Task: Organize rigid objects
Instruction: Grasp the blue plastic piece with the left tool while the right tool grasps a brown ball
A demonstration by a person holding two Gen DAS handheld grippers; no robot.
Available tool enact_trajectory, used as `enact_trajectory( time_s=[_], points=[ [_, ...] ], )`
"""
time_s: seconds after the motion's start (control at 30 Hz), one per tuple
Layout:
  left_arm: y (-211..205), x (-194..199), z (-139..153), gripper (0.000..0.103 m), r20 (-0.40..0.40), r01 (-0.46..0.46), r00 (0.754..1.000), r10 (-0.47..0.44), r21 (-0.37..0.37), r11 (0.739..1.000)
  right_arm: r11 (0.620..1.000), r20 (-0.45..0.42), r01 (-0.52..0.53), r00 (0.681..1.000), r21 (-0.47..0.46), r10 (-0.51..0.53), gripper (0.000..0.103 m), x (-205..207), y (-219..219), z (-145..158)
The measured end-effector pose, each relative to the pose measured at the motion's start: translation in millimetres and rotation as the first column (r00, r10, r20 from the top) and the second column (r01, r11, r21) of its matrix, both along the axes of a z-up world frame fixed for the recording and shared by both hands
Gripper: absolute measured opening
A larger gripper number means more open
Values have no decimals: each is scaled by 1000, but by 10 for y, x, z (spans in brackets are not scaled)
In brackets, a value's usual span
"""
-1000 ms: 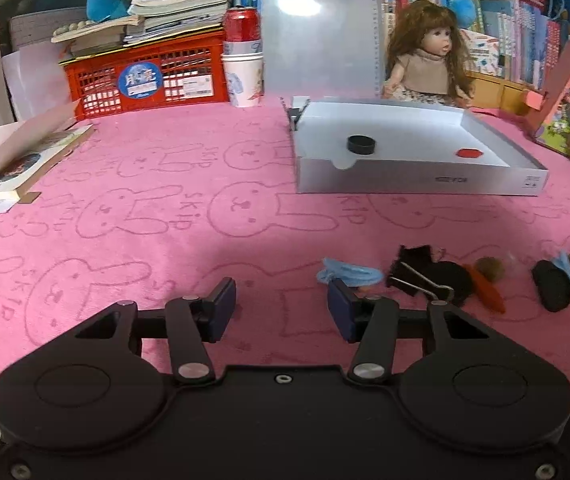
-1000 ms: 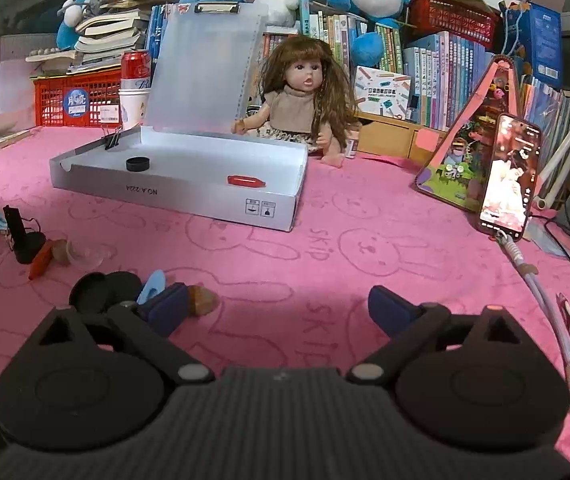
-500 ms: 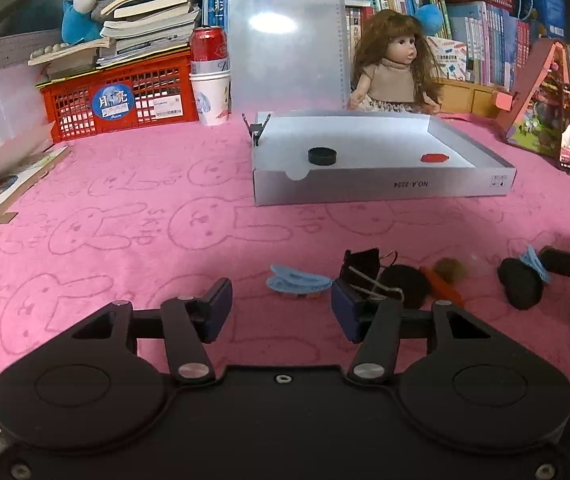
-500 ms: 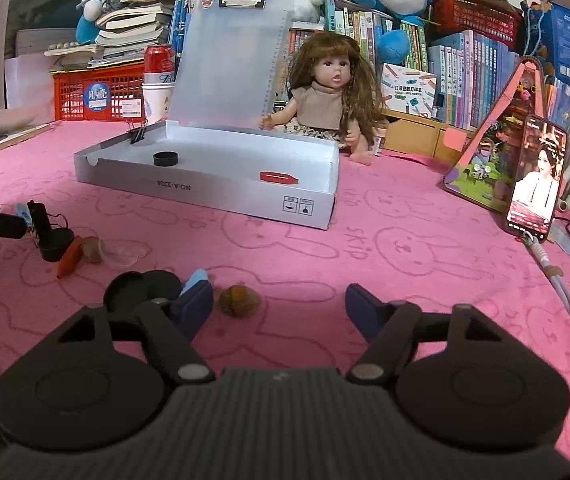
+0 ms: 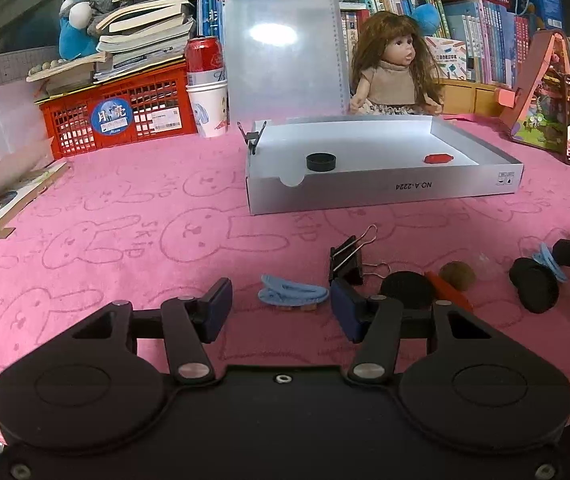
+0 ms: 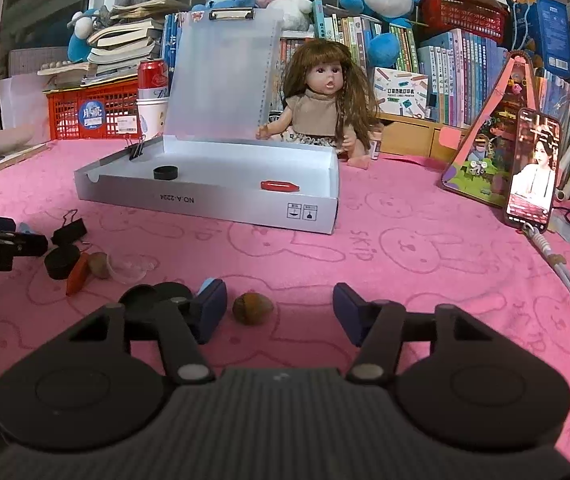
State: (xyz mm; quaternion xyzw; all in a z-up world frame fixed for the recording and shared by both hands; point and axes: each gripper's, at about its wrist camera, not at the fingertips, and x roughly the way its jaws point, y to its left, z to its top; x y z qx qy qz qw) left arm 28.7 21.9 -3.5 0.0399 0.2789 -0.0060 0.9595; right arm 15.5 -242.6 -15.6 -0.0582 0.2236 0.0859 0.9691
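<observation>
The right hand-held gripper (image 6: 279, 310) has just been closing around a brown nut (image 6: 252, 309) on the pink surface (image 6: 405, 264), pads not touching. The left hand-held gripper (image 5: 281, 308) is released near a blue clip (image 5: 292, 294).

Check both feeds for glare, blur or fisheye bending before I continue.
Left wrist view: glare spot on the upright translucent clipboard, table edges bow, small objects sharp. Right wrist view: no glare on it, phone screen glows bright, walnut sharp, corners fall dark.
</observation>
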Motion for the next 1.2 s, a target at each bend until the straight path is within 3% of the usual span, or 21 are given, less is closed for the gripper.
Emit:
enact_trajectory(
  time_s=[0.2, 0.27, 0.33, 0.37, 1.2],
  points=[
    [17, -12, 4, 52, 6, 11, 1000, -11, 5, 1000, 999, 11, -17, 1000, -29, 17, 56, -20, 54, -6],
    [17, -20, 0, 40, 8, 26, 1000, -26, -5, 1000, 999, 12, -21, 1000, -41, 21, 50, -24, 72, -10],
    [-2, -40, -7, 37, 9, 49, 999, -49, -13, 999, 998, -2, -30, 1000, -54, 30, 30, -18, 93, -26],
    [-18, -61, -11, 37, 13, 52, 999, -52, -1, 999, 998, -9, -33, 999, -58, 33, 26, -15, 103, -36],
    [12, 60, 239, 37, 40, 21, 999, -19, -39, 999, 998, -16, -1, 1000, -63, 0, 25, 142, 126, 87]
  ],
)
